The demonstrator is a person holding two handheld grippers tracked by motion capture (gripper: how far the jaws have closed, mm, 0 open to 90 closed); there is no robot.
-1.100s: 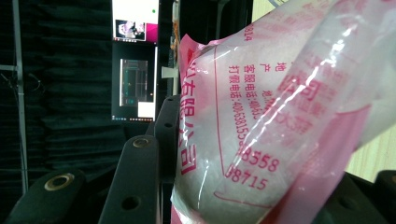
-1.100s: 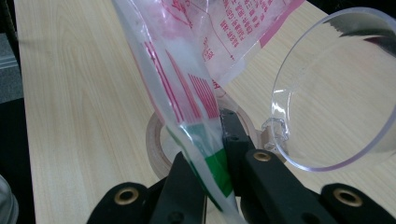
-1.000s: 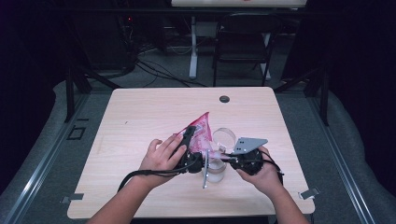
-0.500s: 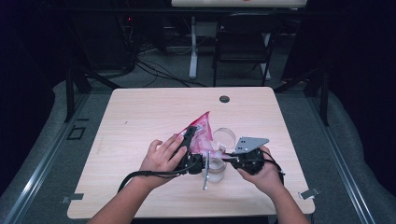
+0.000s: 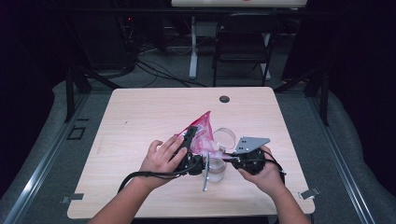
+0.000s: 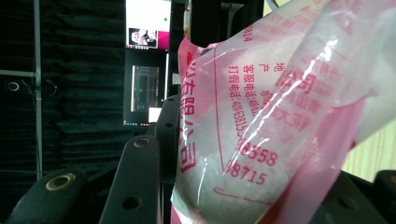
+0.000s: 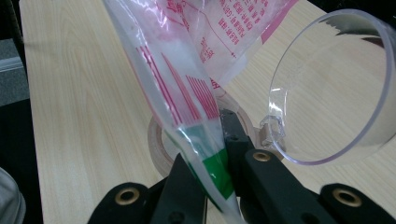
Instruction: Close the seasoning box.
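In the high view, the left gripper and the right gripper meet over the near middle of the pale wooden tabletop. A pink and clear plastic bag rises between them, its peak pointing away from the person. A clear jar stands just under the bag, and its hinged lid stands open just beyond the right gripper's fingers. A small dark round grommet sits far ahead of both. A black folding chair stands on the floor beyond the tabletop.

In the left gripper view, the crinkled glossy bag, printed in red and packed with white powder, lies between the black fingers, which close on it.

In the right gripper view, the fingers clamp a thin corner of the bag, where a green strip shows. The round transparent lid stands tilted just to the right of the fingers, close beside the bag.
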